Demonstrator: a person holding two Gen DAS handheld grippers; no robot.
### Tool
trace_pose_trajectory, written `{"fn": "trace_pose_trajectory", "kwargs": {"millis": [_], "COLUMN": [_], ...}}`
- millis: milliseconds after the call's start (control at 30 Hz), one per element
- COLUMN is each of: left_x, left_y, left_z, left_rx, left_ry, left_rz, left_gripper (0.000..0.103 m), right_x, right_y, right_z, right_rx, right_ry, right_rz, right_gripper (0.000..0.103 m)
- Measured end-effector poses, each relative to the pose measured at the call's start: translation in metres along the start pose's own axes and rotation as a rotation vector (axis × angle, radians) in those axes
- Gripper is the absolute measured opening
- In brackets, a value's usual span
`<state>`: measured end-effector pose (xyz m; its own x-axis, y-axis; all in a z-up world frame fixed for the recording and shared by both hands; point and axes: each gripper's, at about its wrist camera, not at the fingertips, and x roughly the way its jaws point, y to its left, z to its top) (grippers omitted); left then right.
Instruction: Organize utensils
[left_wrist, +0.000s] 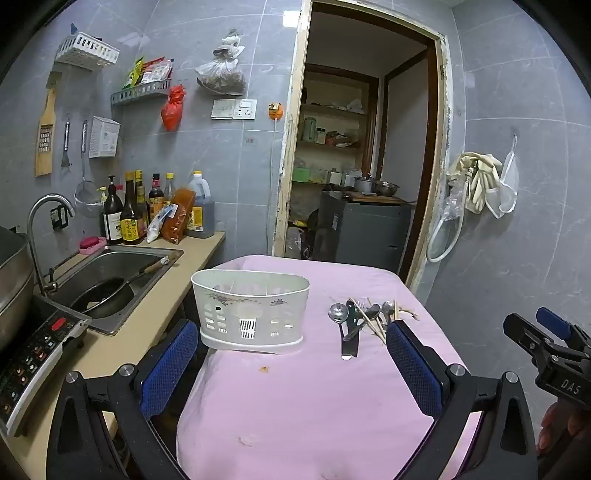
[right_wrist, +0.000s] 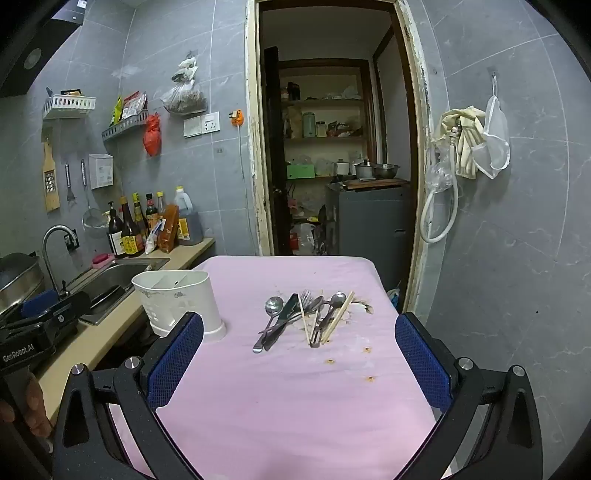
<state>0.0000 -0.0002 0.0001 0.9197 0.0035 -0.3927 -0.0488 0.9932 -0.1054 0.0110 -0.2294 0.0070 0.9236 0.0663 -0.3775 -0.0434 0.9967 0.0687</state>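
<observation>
A pile of utensils (right_wrist: 306, 317) lies on the pink-covered table (right_wrist: 288, 398): spoons, a fork, a knife and wooden chopsticks. In the left wrist view the same pile of utensils (left_wrist: 364, 319) sits right of a white plastic utensil holder (left_wrist: 251, 314). That utensil holder (right_wrist: 177, 302) stands upright at the table's left edge, with dividers inside. My left gripper (left_wrist: 291, 365) is open, short of the holder, nothing between its blue pads. My right gripper (right_wrist: 299, 358) is open too, hovering short of the pile. The right gripper (left_wrist: 546, 347) also shows at the left view's right edge.
A counter on the left carries a sink (left_wrist: 118, 273) with a pan, an induction cooker (left_wrist: 33, 354) and sauce bottles (left_wrist: 147, 214). An open doorway (right_wrist: 332, 147) lies beyond the table. The left gripper's body (right_wrist: 40, 325) sits low at the left of the right view.
</observation>
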Motion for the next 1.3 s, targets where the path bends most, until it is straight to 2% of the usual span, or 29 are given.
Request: {"fn": "trace_pose_trajectory", "kwargs": {"millis": [1300], "left_x": [0.0039], "left_y": [0.0020], "left_z": [0.0008], "left_rx": [0.006], "left_ry": [-0.005], "left_rz": [0.001], "left_gripper": [0.103], "right_x": [0.0041], "right_y": [0.0072], "right_z": [-0.0007], "right_rx": [-0.007], "right_ry": [-0.001], "right_rz": [0.001], "right_gripper": [0.102]}}
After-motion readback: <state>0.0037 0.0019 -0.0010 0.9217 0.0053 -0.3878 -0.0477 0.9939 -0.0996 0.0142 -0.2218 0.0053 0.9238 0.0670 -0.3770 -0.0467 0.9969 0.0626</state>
